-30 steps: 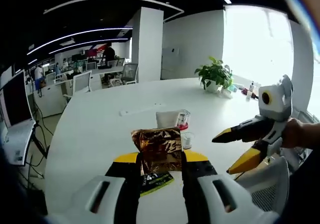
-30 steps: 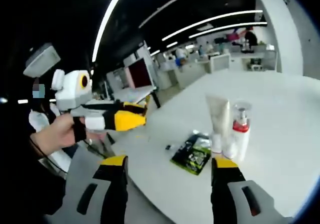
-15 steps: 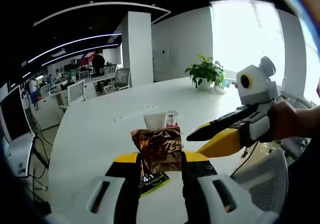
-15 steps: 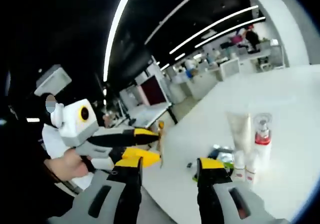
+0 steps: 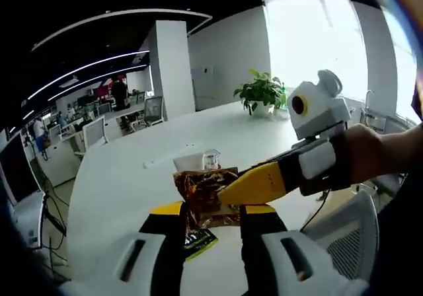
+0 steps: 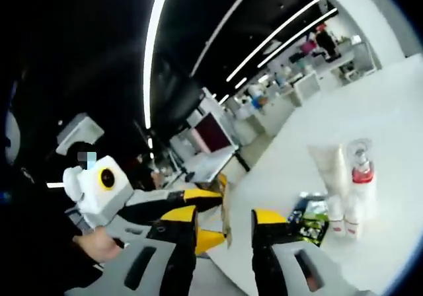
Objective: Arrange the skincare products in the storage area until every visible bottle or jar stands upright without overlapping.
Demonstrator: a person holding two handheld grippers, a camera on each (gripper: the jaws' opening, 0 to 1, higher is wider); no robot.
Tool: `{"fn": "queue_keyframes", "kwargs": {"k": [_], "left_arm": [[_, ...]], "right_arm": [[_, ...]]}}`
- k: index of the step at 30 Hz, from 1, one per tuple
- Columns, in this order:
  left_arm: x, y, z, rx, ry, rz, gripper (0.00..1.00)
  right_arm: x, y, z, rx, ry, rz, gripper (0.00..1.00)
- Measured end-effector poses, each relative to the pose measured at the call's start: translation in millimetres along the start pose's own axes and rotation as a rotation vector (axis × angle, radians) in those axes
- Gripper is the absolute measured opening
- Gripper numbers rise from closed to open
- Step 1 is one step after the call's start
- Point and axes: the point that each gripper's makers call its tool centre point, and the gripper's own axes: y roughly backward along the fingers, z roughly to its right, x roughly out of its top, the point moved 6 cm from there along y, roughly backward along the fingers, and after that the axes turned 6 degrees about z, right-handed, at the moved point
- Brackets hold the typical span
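My left gripper (image 5: pixel 210 209) is shut on a crumpled gold-brown foil sachet (image 5: pixel 205 189), held up above the white table (image 5: pixel 125 177). My right gripper (image 5: pixel 223 193) reaches in from the right, its yellow jaw lying against the sachet. In the right gripper view the sachet (image 6: pixel 227 207) shows edge-on between the jaws of my right gripper (image 6: pixel 225 215), which stand open with a narrow gap on each side. On the table stand a white tube (image 6: pixel 327 177) and a clear pump bottle with a red collar (image 6: pixel 360 180). Beside them a green-black sachet (image 6: pixel 310 213) lies flat.
A potted plant (image 5: pixel 261 94) and small items sit at the table's far edge. A mesh chair back (image 5: pixel 344 243) stands close at the lower right. Office desks and chairs (image 5: pixel 125 114) lie beyond the table, and a person's hand (image 5: pixel 367 157) holds the right gripper.
My right gripper moved in from the right to the foil sachet, and its jaws narrowed around it. The left gripper kept hold of the sachet.
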Motion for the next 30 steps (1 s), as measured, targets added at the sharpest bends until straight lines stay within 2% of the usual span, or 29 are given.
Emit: {"fn": "queue_keyframes", "kwargs": {"k": [6, 7, 8, 9, 10, 12, 13, 14, 15, 17, 20, 25, 27, 29, 30], "left_arm": [[-3.7, 1, 4.1, -0.007, -0.018, -0.008, 0.28], [-3.3, 2, 4.8, -0.01, -0.026, -0.007, 0.15], [-2.8, 4, 3.5, -0.015, -0.098, -0.006, 0.02], [2.6, 1, 9.4, -0.031, -0.119, 0.045, 0.01], [3.1, 4, 5.9, 0.003, -0.148, 0.028, 0.04], [2.1, 3, 7.8, -0.016, -0.087, 0.021, 0.12], [0.8, 3, 6.4, -0.007, -0.08, 0.02, 0.15], [-0.5, 3, 6.0, -0.008, -0.088, 0.013, 0.14], [-1.7, 3, 5.8, -0.01, -0.096, 0.005, 0.13], [-2.5, 5, 5.1, -0.016, -0.098, 0.005, 0.14], [-3.7, 8, 3.9, -0.026, -0.093, 0.008, 0.17], [-10.3, 15, -15.1, -0.051, -0.068, 0.003, 0.26], [-9.0, 18, -26.4, -0.088, -0.061, 0.0, 0.29], [-5.8, 20, -34.2, -0.098, -0.045, 0.013, 0.32], [-1.4, 22, -37.9, -0.154, -0.063, 0.026, 0.33]], "right_arm": [[-4.1, 0, 8, -0.02, -0.004, -0.016, 0.11], [-4.3, 0, 8, -0.019, -0.018, -0.014, 0.08], [-4.3, 0, 8, -0.022, -0.025, -0.011, 0.06], [-3.3, -1, 7, -0.02, -0.045, 0.002, 0.0], [-4.2, -1, 10, -0.052, -0.022, -0.008, 0.01], [-8.8, -1, 14, -0.071, 0.01, -0.045, 0.0], [-9.8, -1, 17, -0.086, 0.038, -0.041, 0.0], [-11.9, 0, 23, -0.131, 0.046, -0.042, 0.0], [-14.0, -1, 20, -0.087, 0.036, -0.044, 0.0], [-14.4, 0, 20, -0.092, 0.013, -0.036, 0.0], [-13.2, 1, 21, -0.088, 0.025, -0.042, 0.0], [-12.0, 2, 18, -0.059, 0.033, -0.074, 0.0], [-11.7, 3, 13, -0.026, 0.058, -0.105, 0.0], [-12.7, 3, 9, 0.011, 0.093, -0.146, 0.0], [-13.2, 3, 9, 0.026, 0.107, -0.165, 0.0]]}}
